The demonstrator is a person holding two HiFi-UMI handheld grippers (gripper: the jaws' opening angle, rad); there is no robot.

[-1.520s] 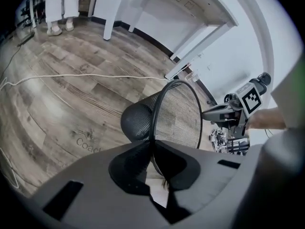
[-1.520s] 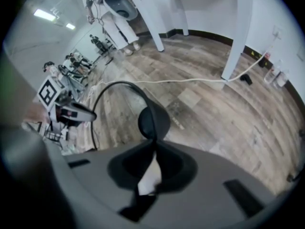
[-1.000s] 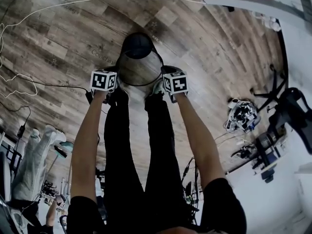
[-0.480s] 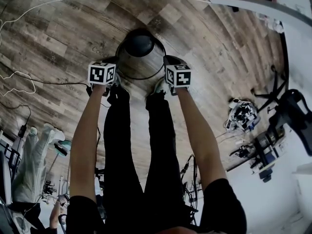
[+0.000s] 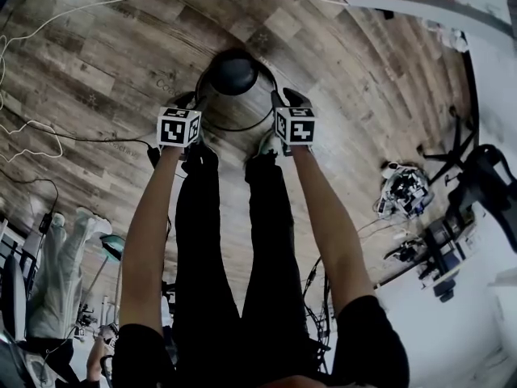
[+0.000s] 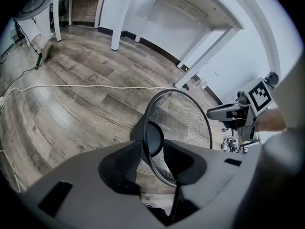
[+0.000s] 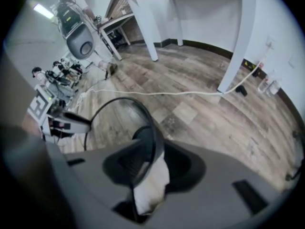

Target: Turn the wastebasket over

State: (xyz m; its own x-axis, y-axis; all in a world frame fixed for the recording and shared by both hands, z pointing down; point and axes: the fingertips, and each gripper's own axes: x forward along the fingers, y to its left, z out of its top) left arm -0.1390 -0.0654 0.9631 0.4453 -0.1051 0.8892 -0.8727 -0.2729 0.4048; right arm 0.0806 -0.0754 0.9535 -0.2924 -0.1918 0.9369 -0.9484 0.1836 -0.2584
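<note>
The plank floor (image 5: 97,55) is hard, wood-grain boards. We've got the wastebasket (image 5: 234,95) held over it in front of our legs, tipped so its dark solid base points away. It's a round tub of see-through wire mesh, so it's light but springy. The left gripper (image 6: 153,157) and right gripper (image 7: 147,165) are each clamped on the thin rim wire (image 6: 176,90), on opposite sides. That wire is smooth and could swivel or slide out of the jaws mid-flip, dropping the whole thing. The white patch behind the right jaws is probably a shoe.

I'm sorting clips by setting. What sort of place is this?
Probably a robotics lab or workroom: white tables stand on a wood-plank floor, a loose white cable trails across it, and electronic gear lies heaped near the wall.
</note>
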